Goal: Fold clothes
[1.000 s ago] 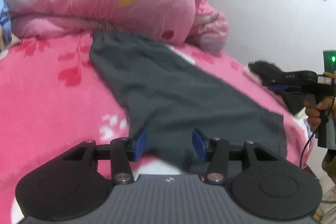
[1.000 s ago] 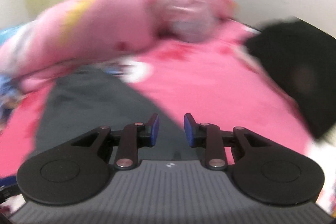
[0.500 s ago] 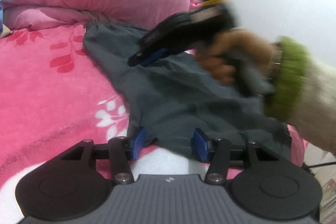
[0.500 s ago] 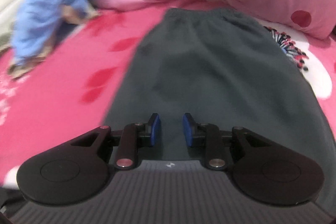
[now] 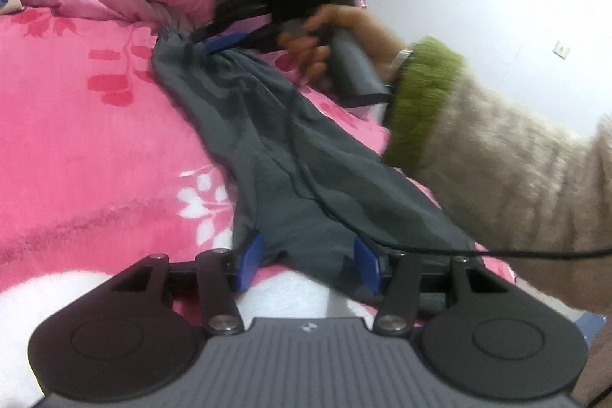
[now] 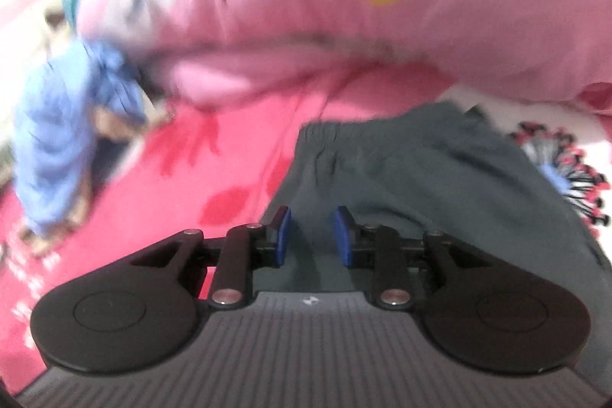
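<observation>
Grasping for the first fold: dark grey fabric trousers (image 5: 290, 155) on the pink floral bed (image 5: 95, 140), hem between the left gripper (image 5: 308, 262)'s wide fingers, waistband ahead of the right gripper (image 6: 310, 236)'s narrower open fingers; next, both must close.

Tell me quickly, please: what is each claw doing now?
Left claw: open, blue pads on either side of the near hem of the dark grey fabric trousers.
Right claw: open over the trousers' waistband end, holding nothing.

No words, numbers or brand names can be read in either view. Each gripper body carries only a small pale emblem, left (image 5: 307, 326) and right (image 6: 309, 300), perhaps a logo, too small to make out.
</observation>
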The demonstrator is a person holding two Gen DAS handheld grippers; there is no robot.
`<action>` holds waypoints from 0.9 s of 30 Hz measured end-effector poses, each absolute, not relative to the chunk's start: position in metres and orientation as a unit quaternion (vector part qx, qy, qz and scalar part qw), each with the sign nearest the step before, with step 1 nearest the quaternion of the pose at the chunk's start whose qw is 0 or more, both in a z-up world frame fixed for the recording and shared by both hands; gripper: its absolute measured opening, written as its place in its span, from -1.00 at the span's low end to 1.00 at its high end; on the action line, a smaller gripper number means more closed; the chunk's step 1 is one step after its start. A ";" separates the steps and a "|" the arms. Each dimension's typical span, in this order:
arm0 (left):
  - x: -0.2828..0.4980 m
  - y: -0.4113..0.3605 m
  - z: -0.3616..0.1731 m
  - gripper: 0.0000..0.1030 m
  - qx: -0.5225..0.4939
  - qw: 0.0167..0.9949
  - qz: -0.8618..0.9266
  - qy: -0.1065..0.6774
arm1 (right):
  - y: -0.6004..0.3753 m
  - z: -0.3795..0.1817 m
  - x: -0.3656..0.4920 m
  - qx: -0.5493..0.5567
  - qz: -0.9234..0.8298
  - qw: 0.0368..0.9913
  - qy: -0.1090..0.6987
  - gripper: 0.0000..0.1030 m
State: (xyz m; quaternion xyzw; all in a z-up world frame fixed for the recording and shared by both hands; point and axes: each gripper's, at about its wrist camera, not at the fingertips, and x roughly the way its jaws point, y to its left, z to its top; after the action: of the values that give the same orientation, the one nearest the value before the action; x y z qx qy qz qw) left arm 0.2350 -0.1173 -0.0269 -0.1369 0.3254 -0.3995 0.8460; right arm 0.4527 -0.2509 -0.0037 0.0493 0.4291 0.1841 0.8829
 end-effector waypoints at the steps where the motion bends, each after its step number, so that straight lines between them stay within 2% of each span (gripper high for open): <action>1: 0.234 -0.116 -0.027 0.05 -0.137 0.846 -0.400 0.325 | -0.244 -0.012 0.463 0.041 0.179 0.879 0.439 -0.53; 5: 0.232 -0.116 -0.027 0.05 -0.131 0.849 -0.400 0.319 | -0.249 -0.038 0.516 0.109 0.165 0.863 0.464 -0.54; 9: 0.229 -0.113 -0.027 0.05 -0.131 0.848 -0.402 0.318 | -0.286 -0.025 0.531 0.233 0.172 0.843 0.453 -0.53; 12: 0.228 -0.111 -0.027 0.06 -0.130 0.848 -0.402 0.318 | -0.321 0.002 0.517 0.269 0.171 0.847 0.425 -0.53; 17: 0.230 -0.111 -0.029 0.11 -0.126 0.849 -0.403 0.317 | -0.367 0.034 0.495 0.201 0.108 0.889 0.397 -0.50; 23: 0.233 -0.112 -0.031 0.14 -0.125 0.850 -0.405 0.314 | -0.386 -0.003 0.507 0.177 0.073 0.875 0.444 -0.52; 27: 0.234 -0.109 -0.032 0.14 -0.132 0.847 -0.409 0.315 | -0.402 -0.018 0.514 0.087 -0.017 0.903 0.421 -0.53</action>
State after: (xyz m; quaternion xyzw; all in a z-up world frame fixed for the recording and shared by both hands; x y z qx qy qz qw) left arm 0.2344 -0.1085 -0.0315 -0.1319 0.3146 -0.4086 0.8466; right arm 0.5140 -0.4019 -0.0181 0.0866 0.4208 -0.0170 0.9029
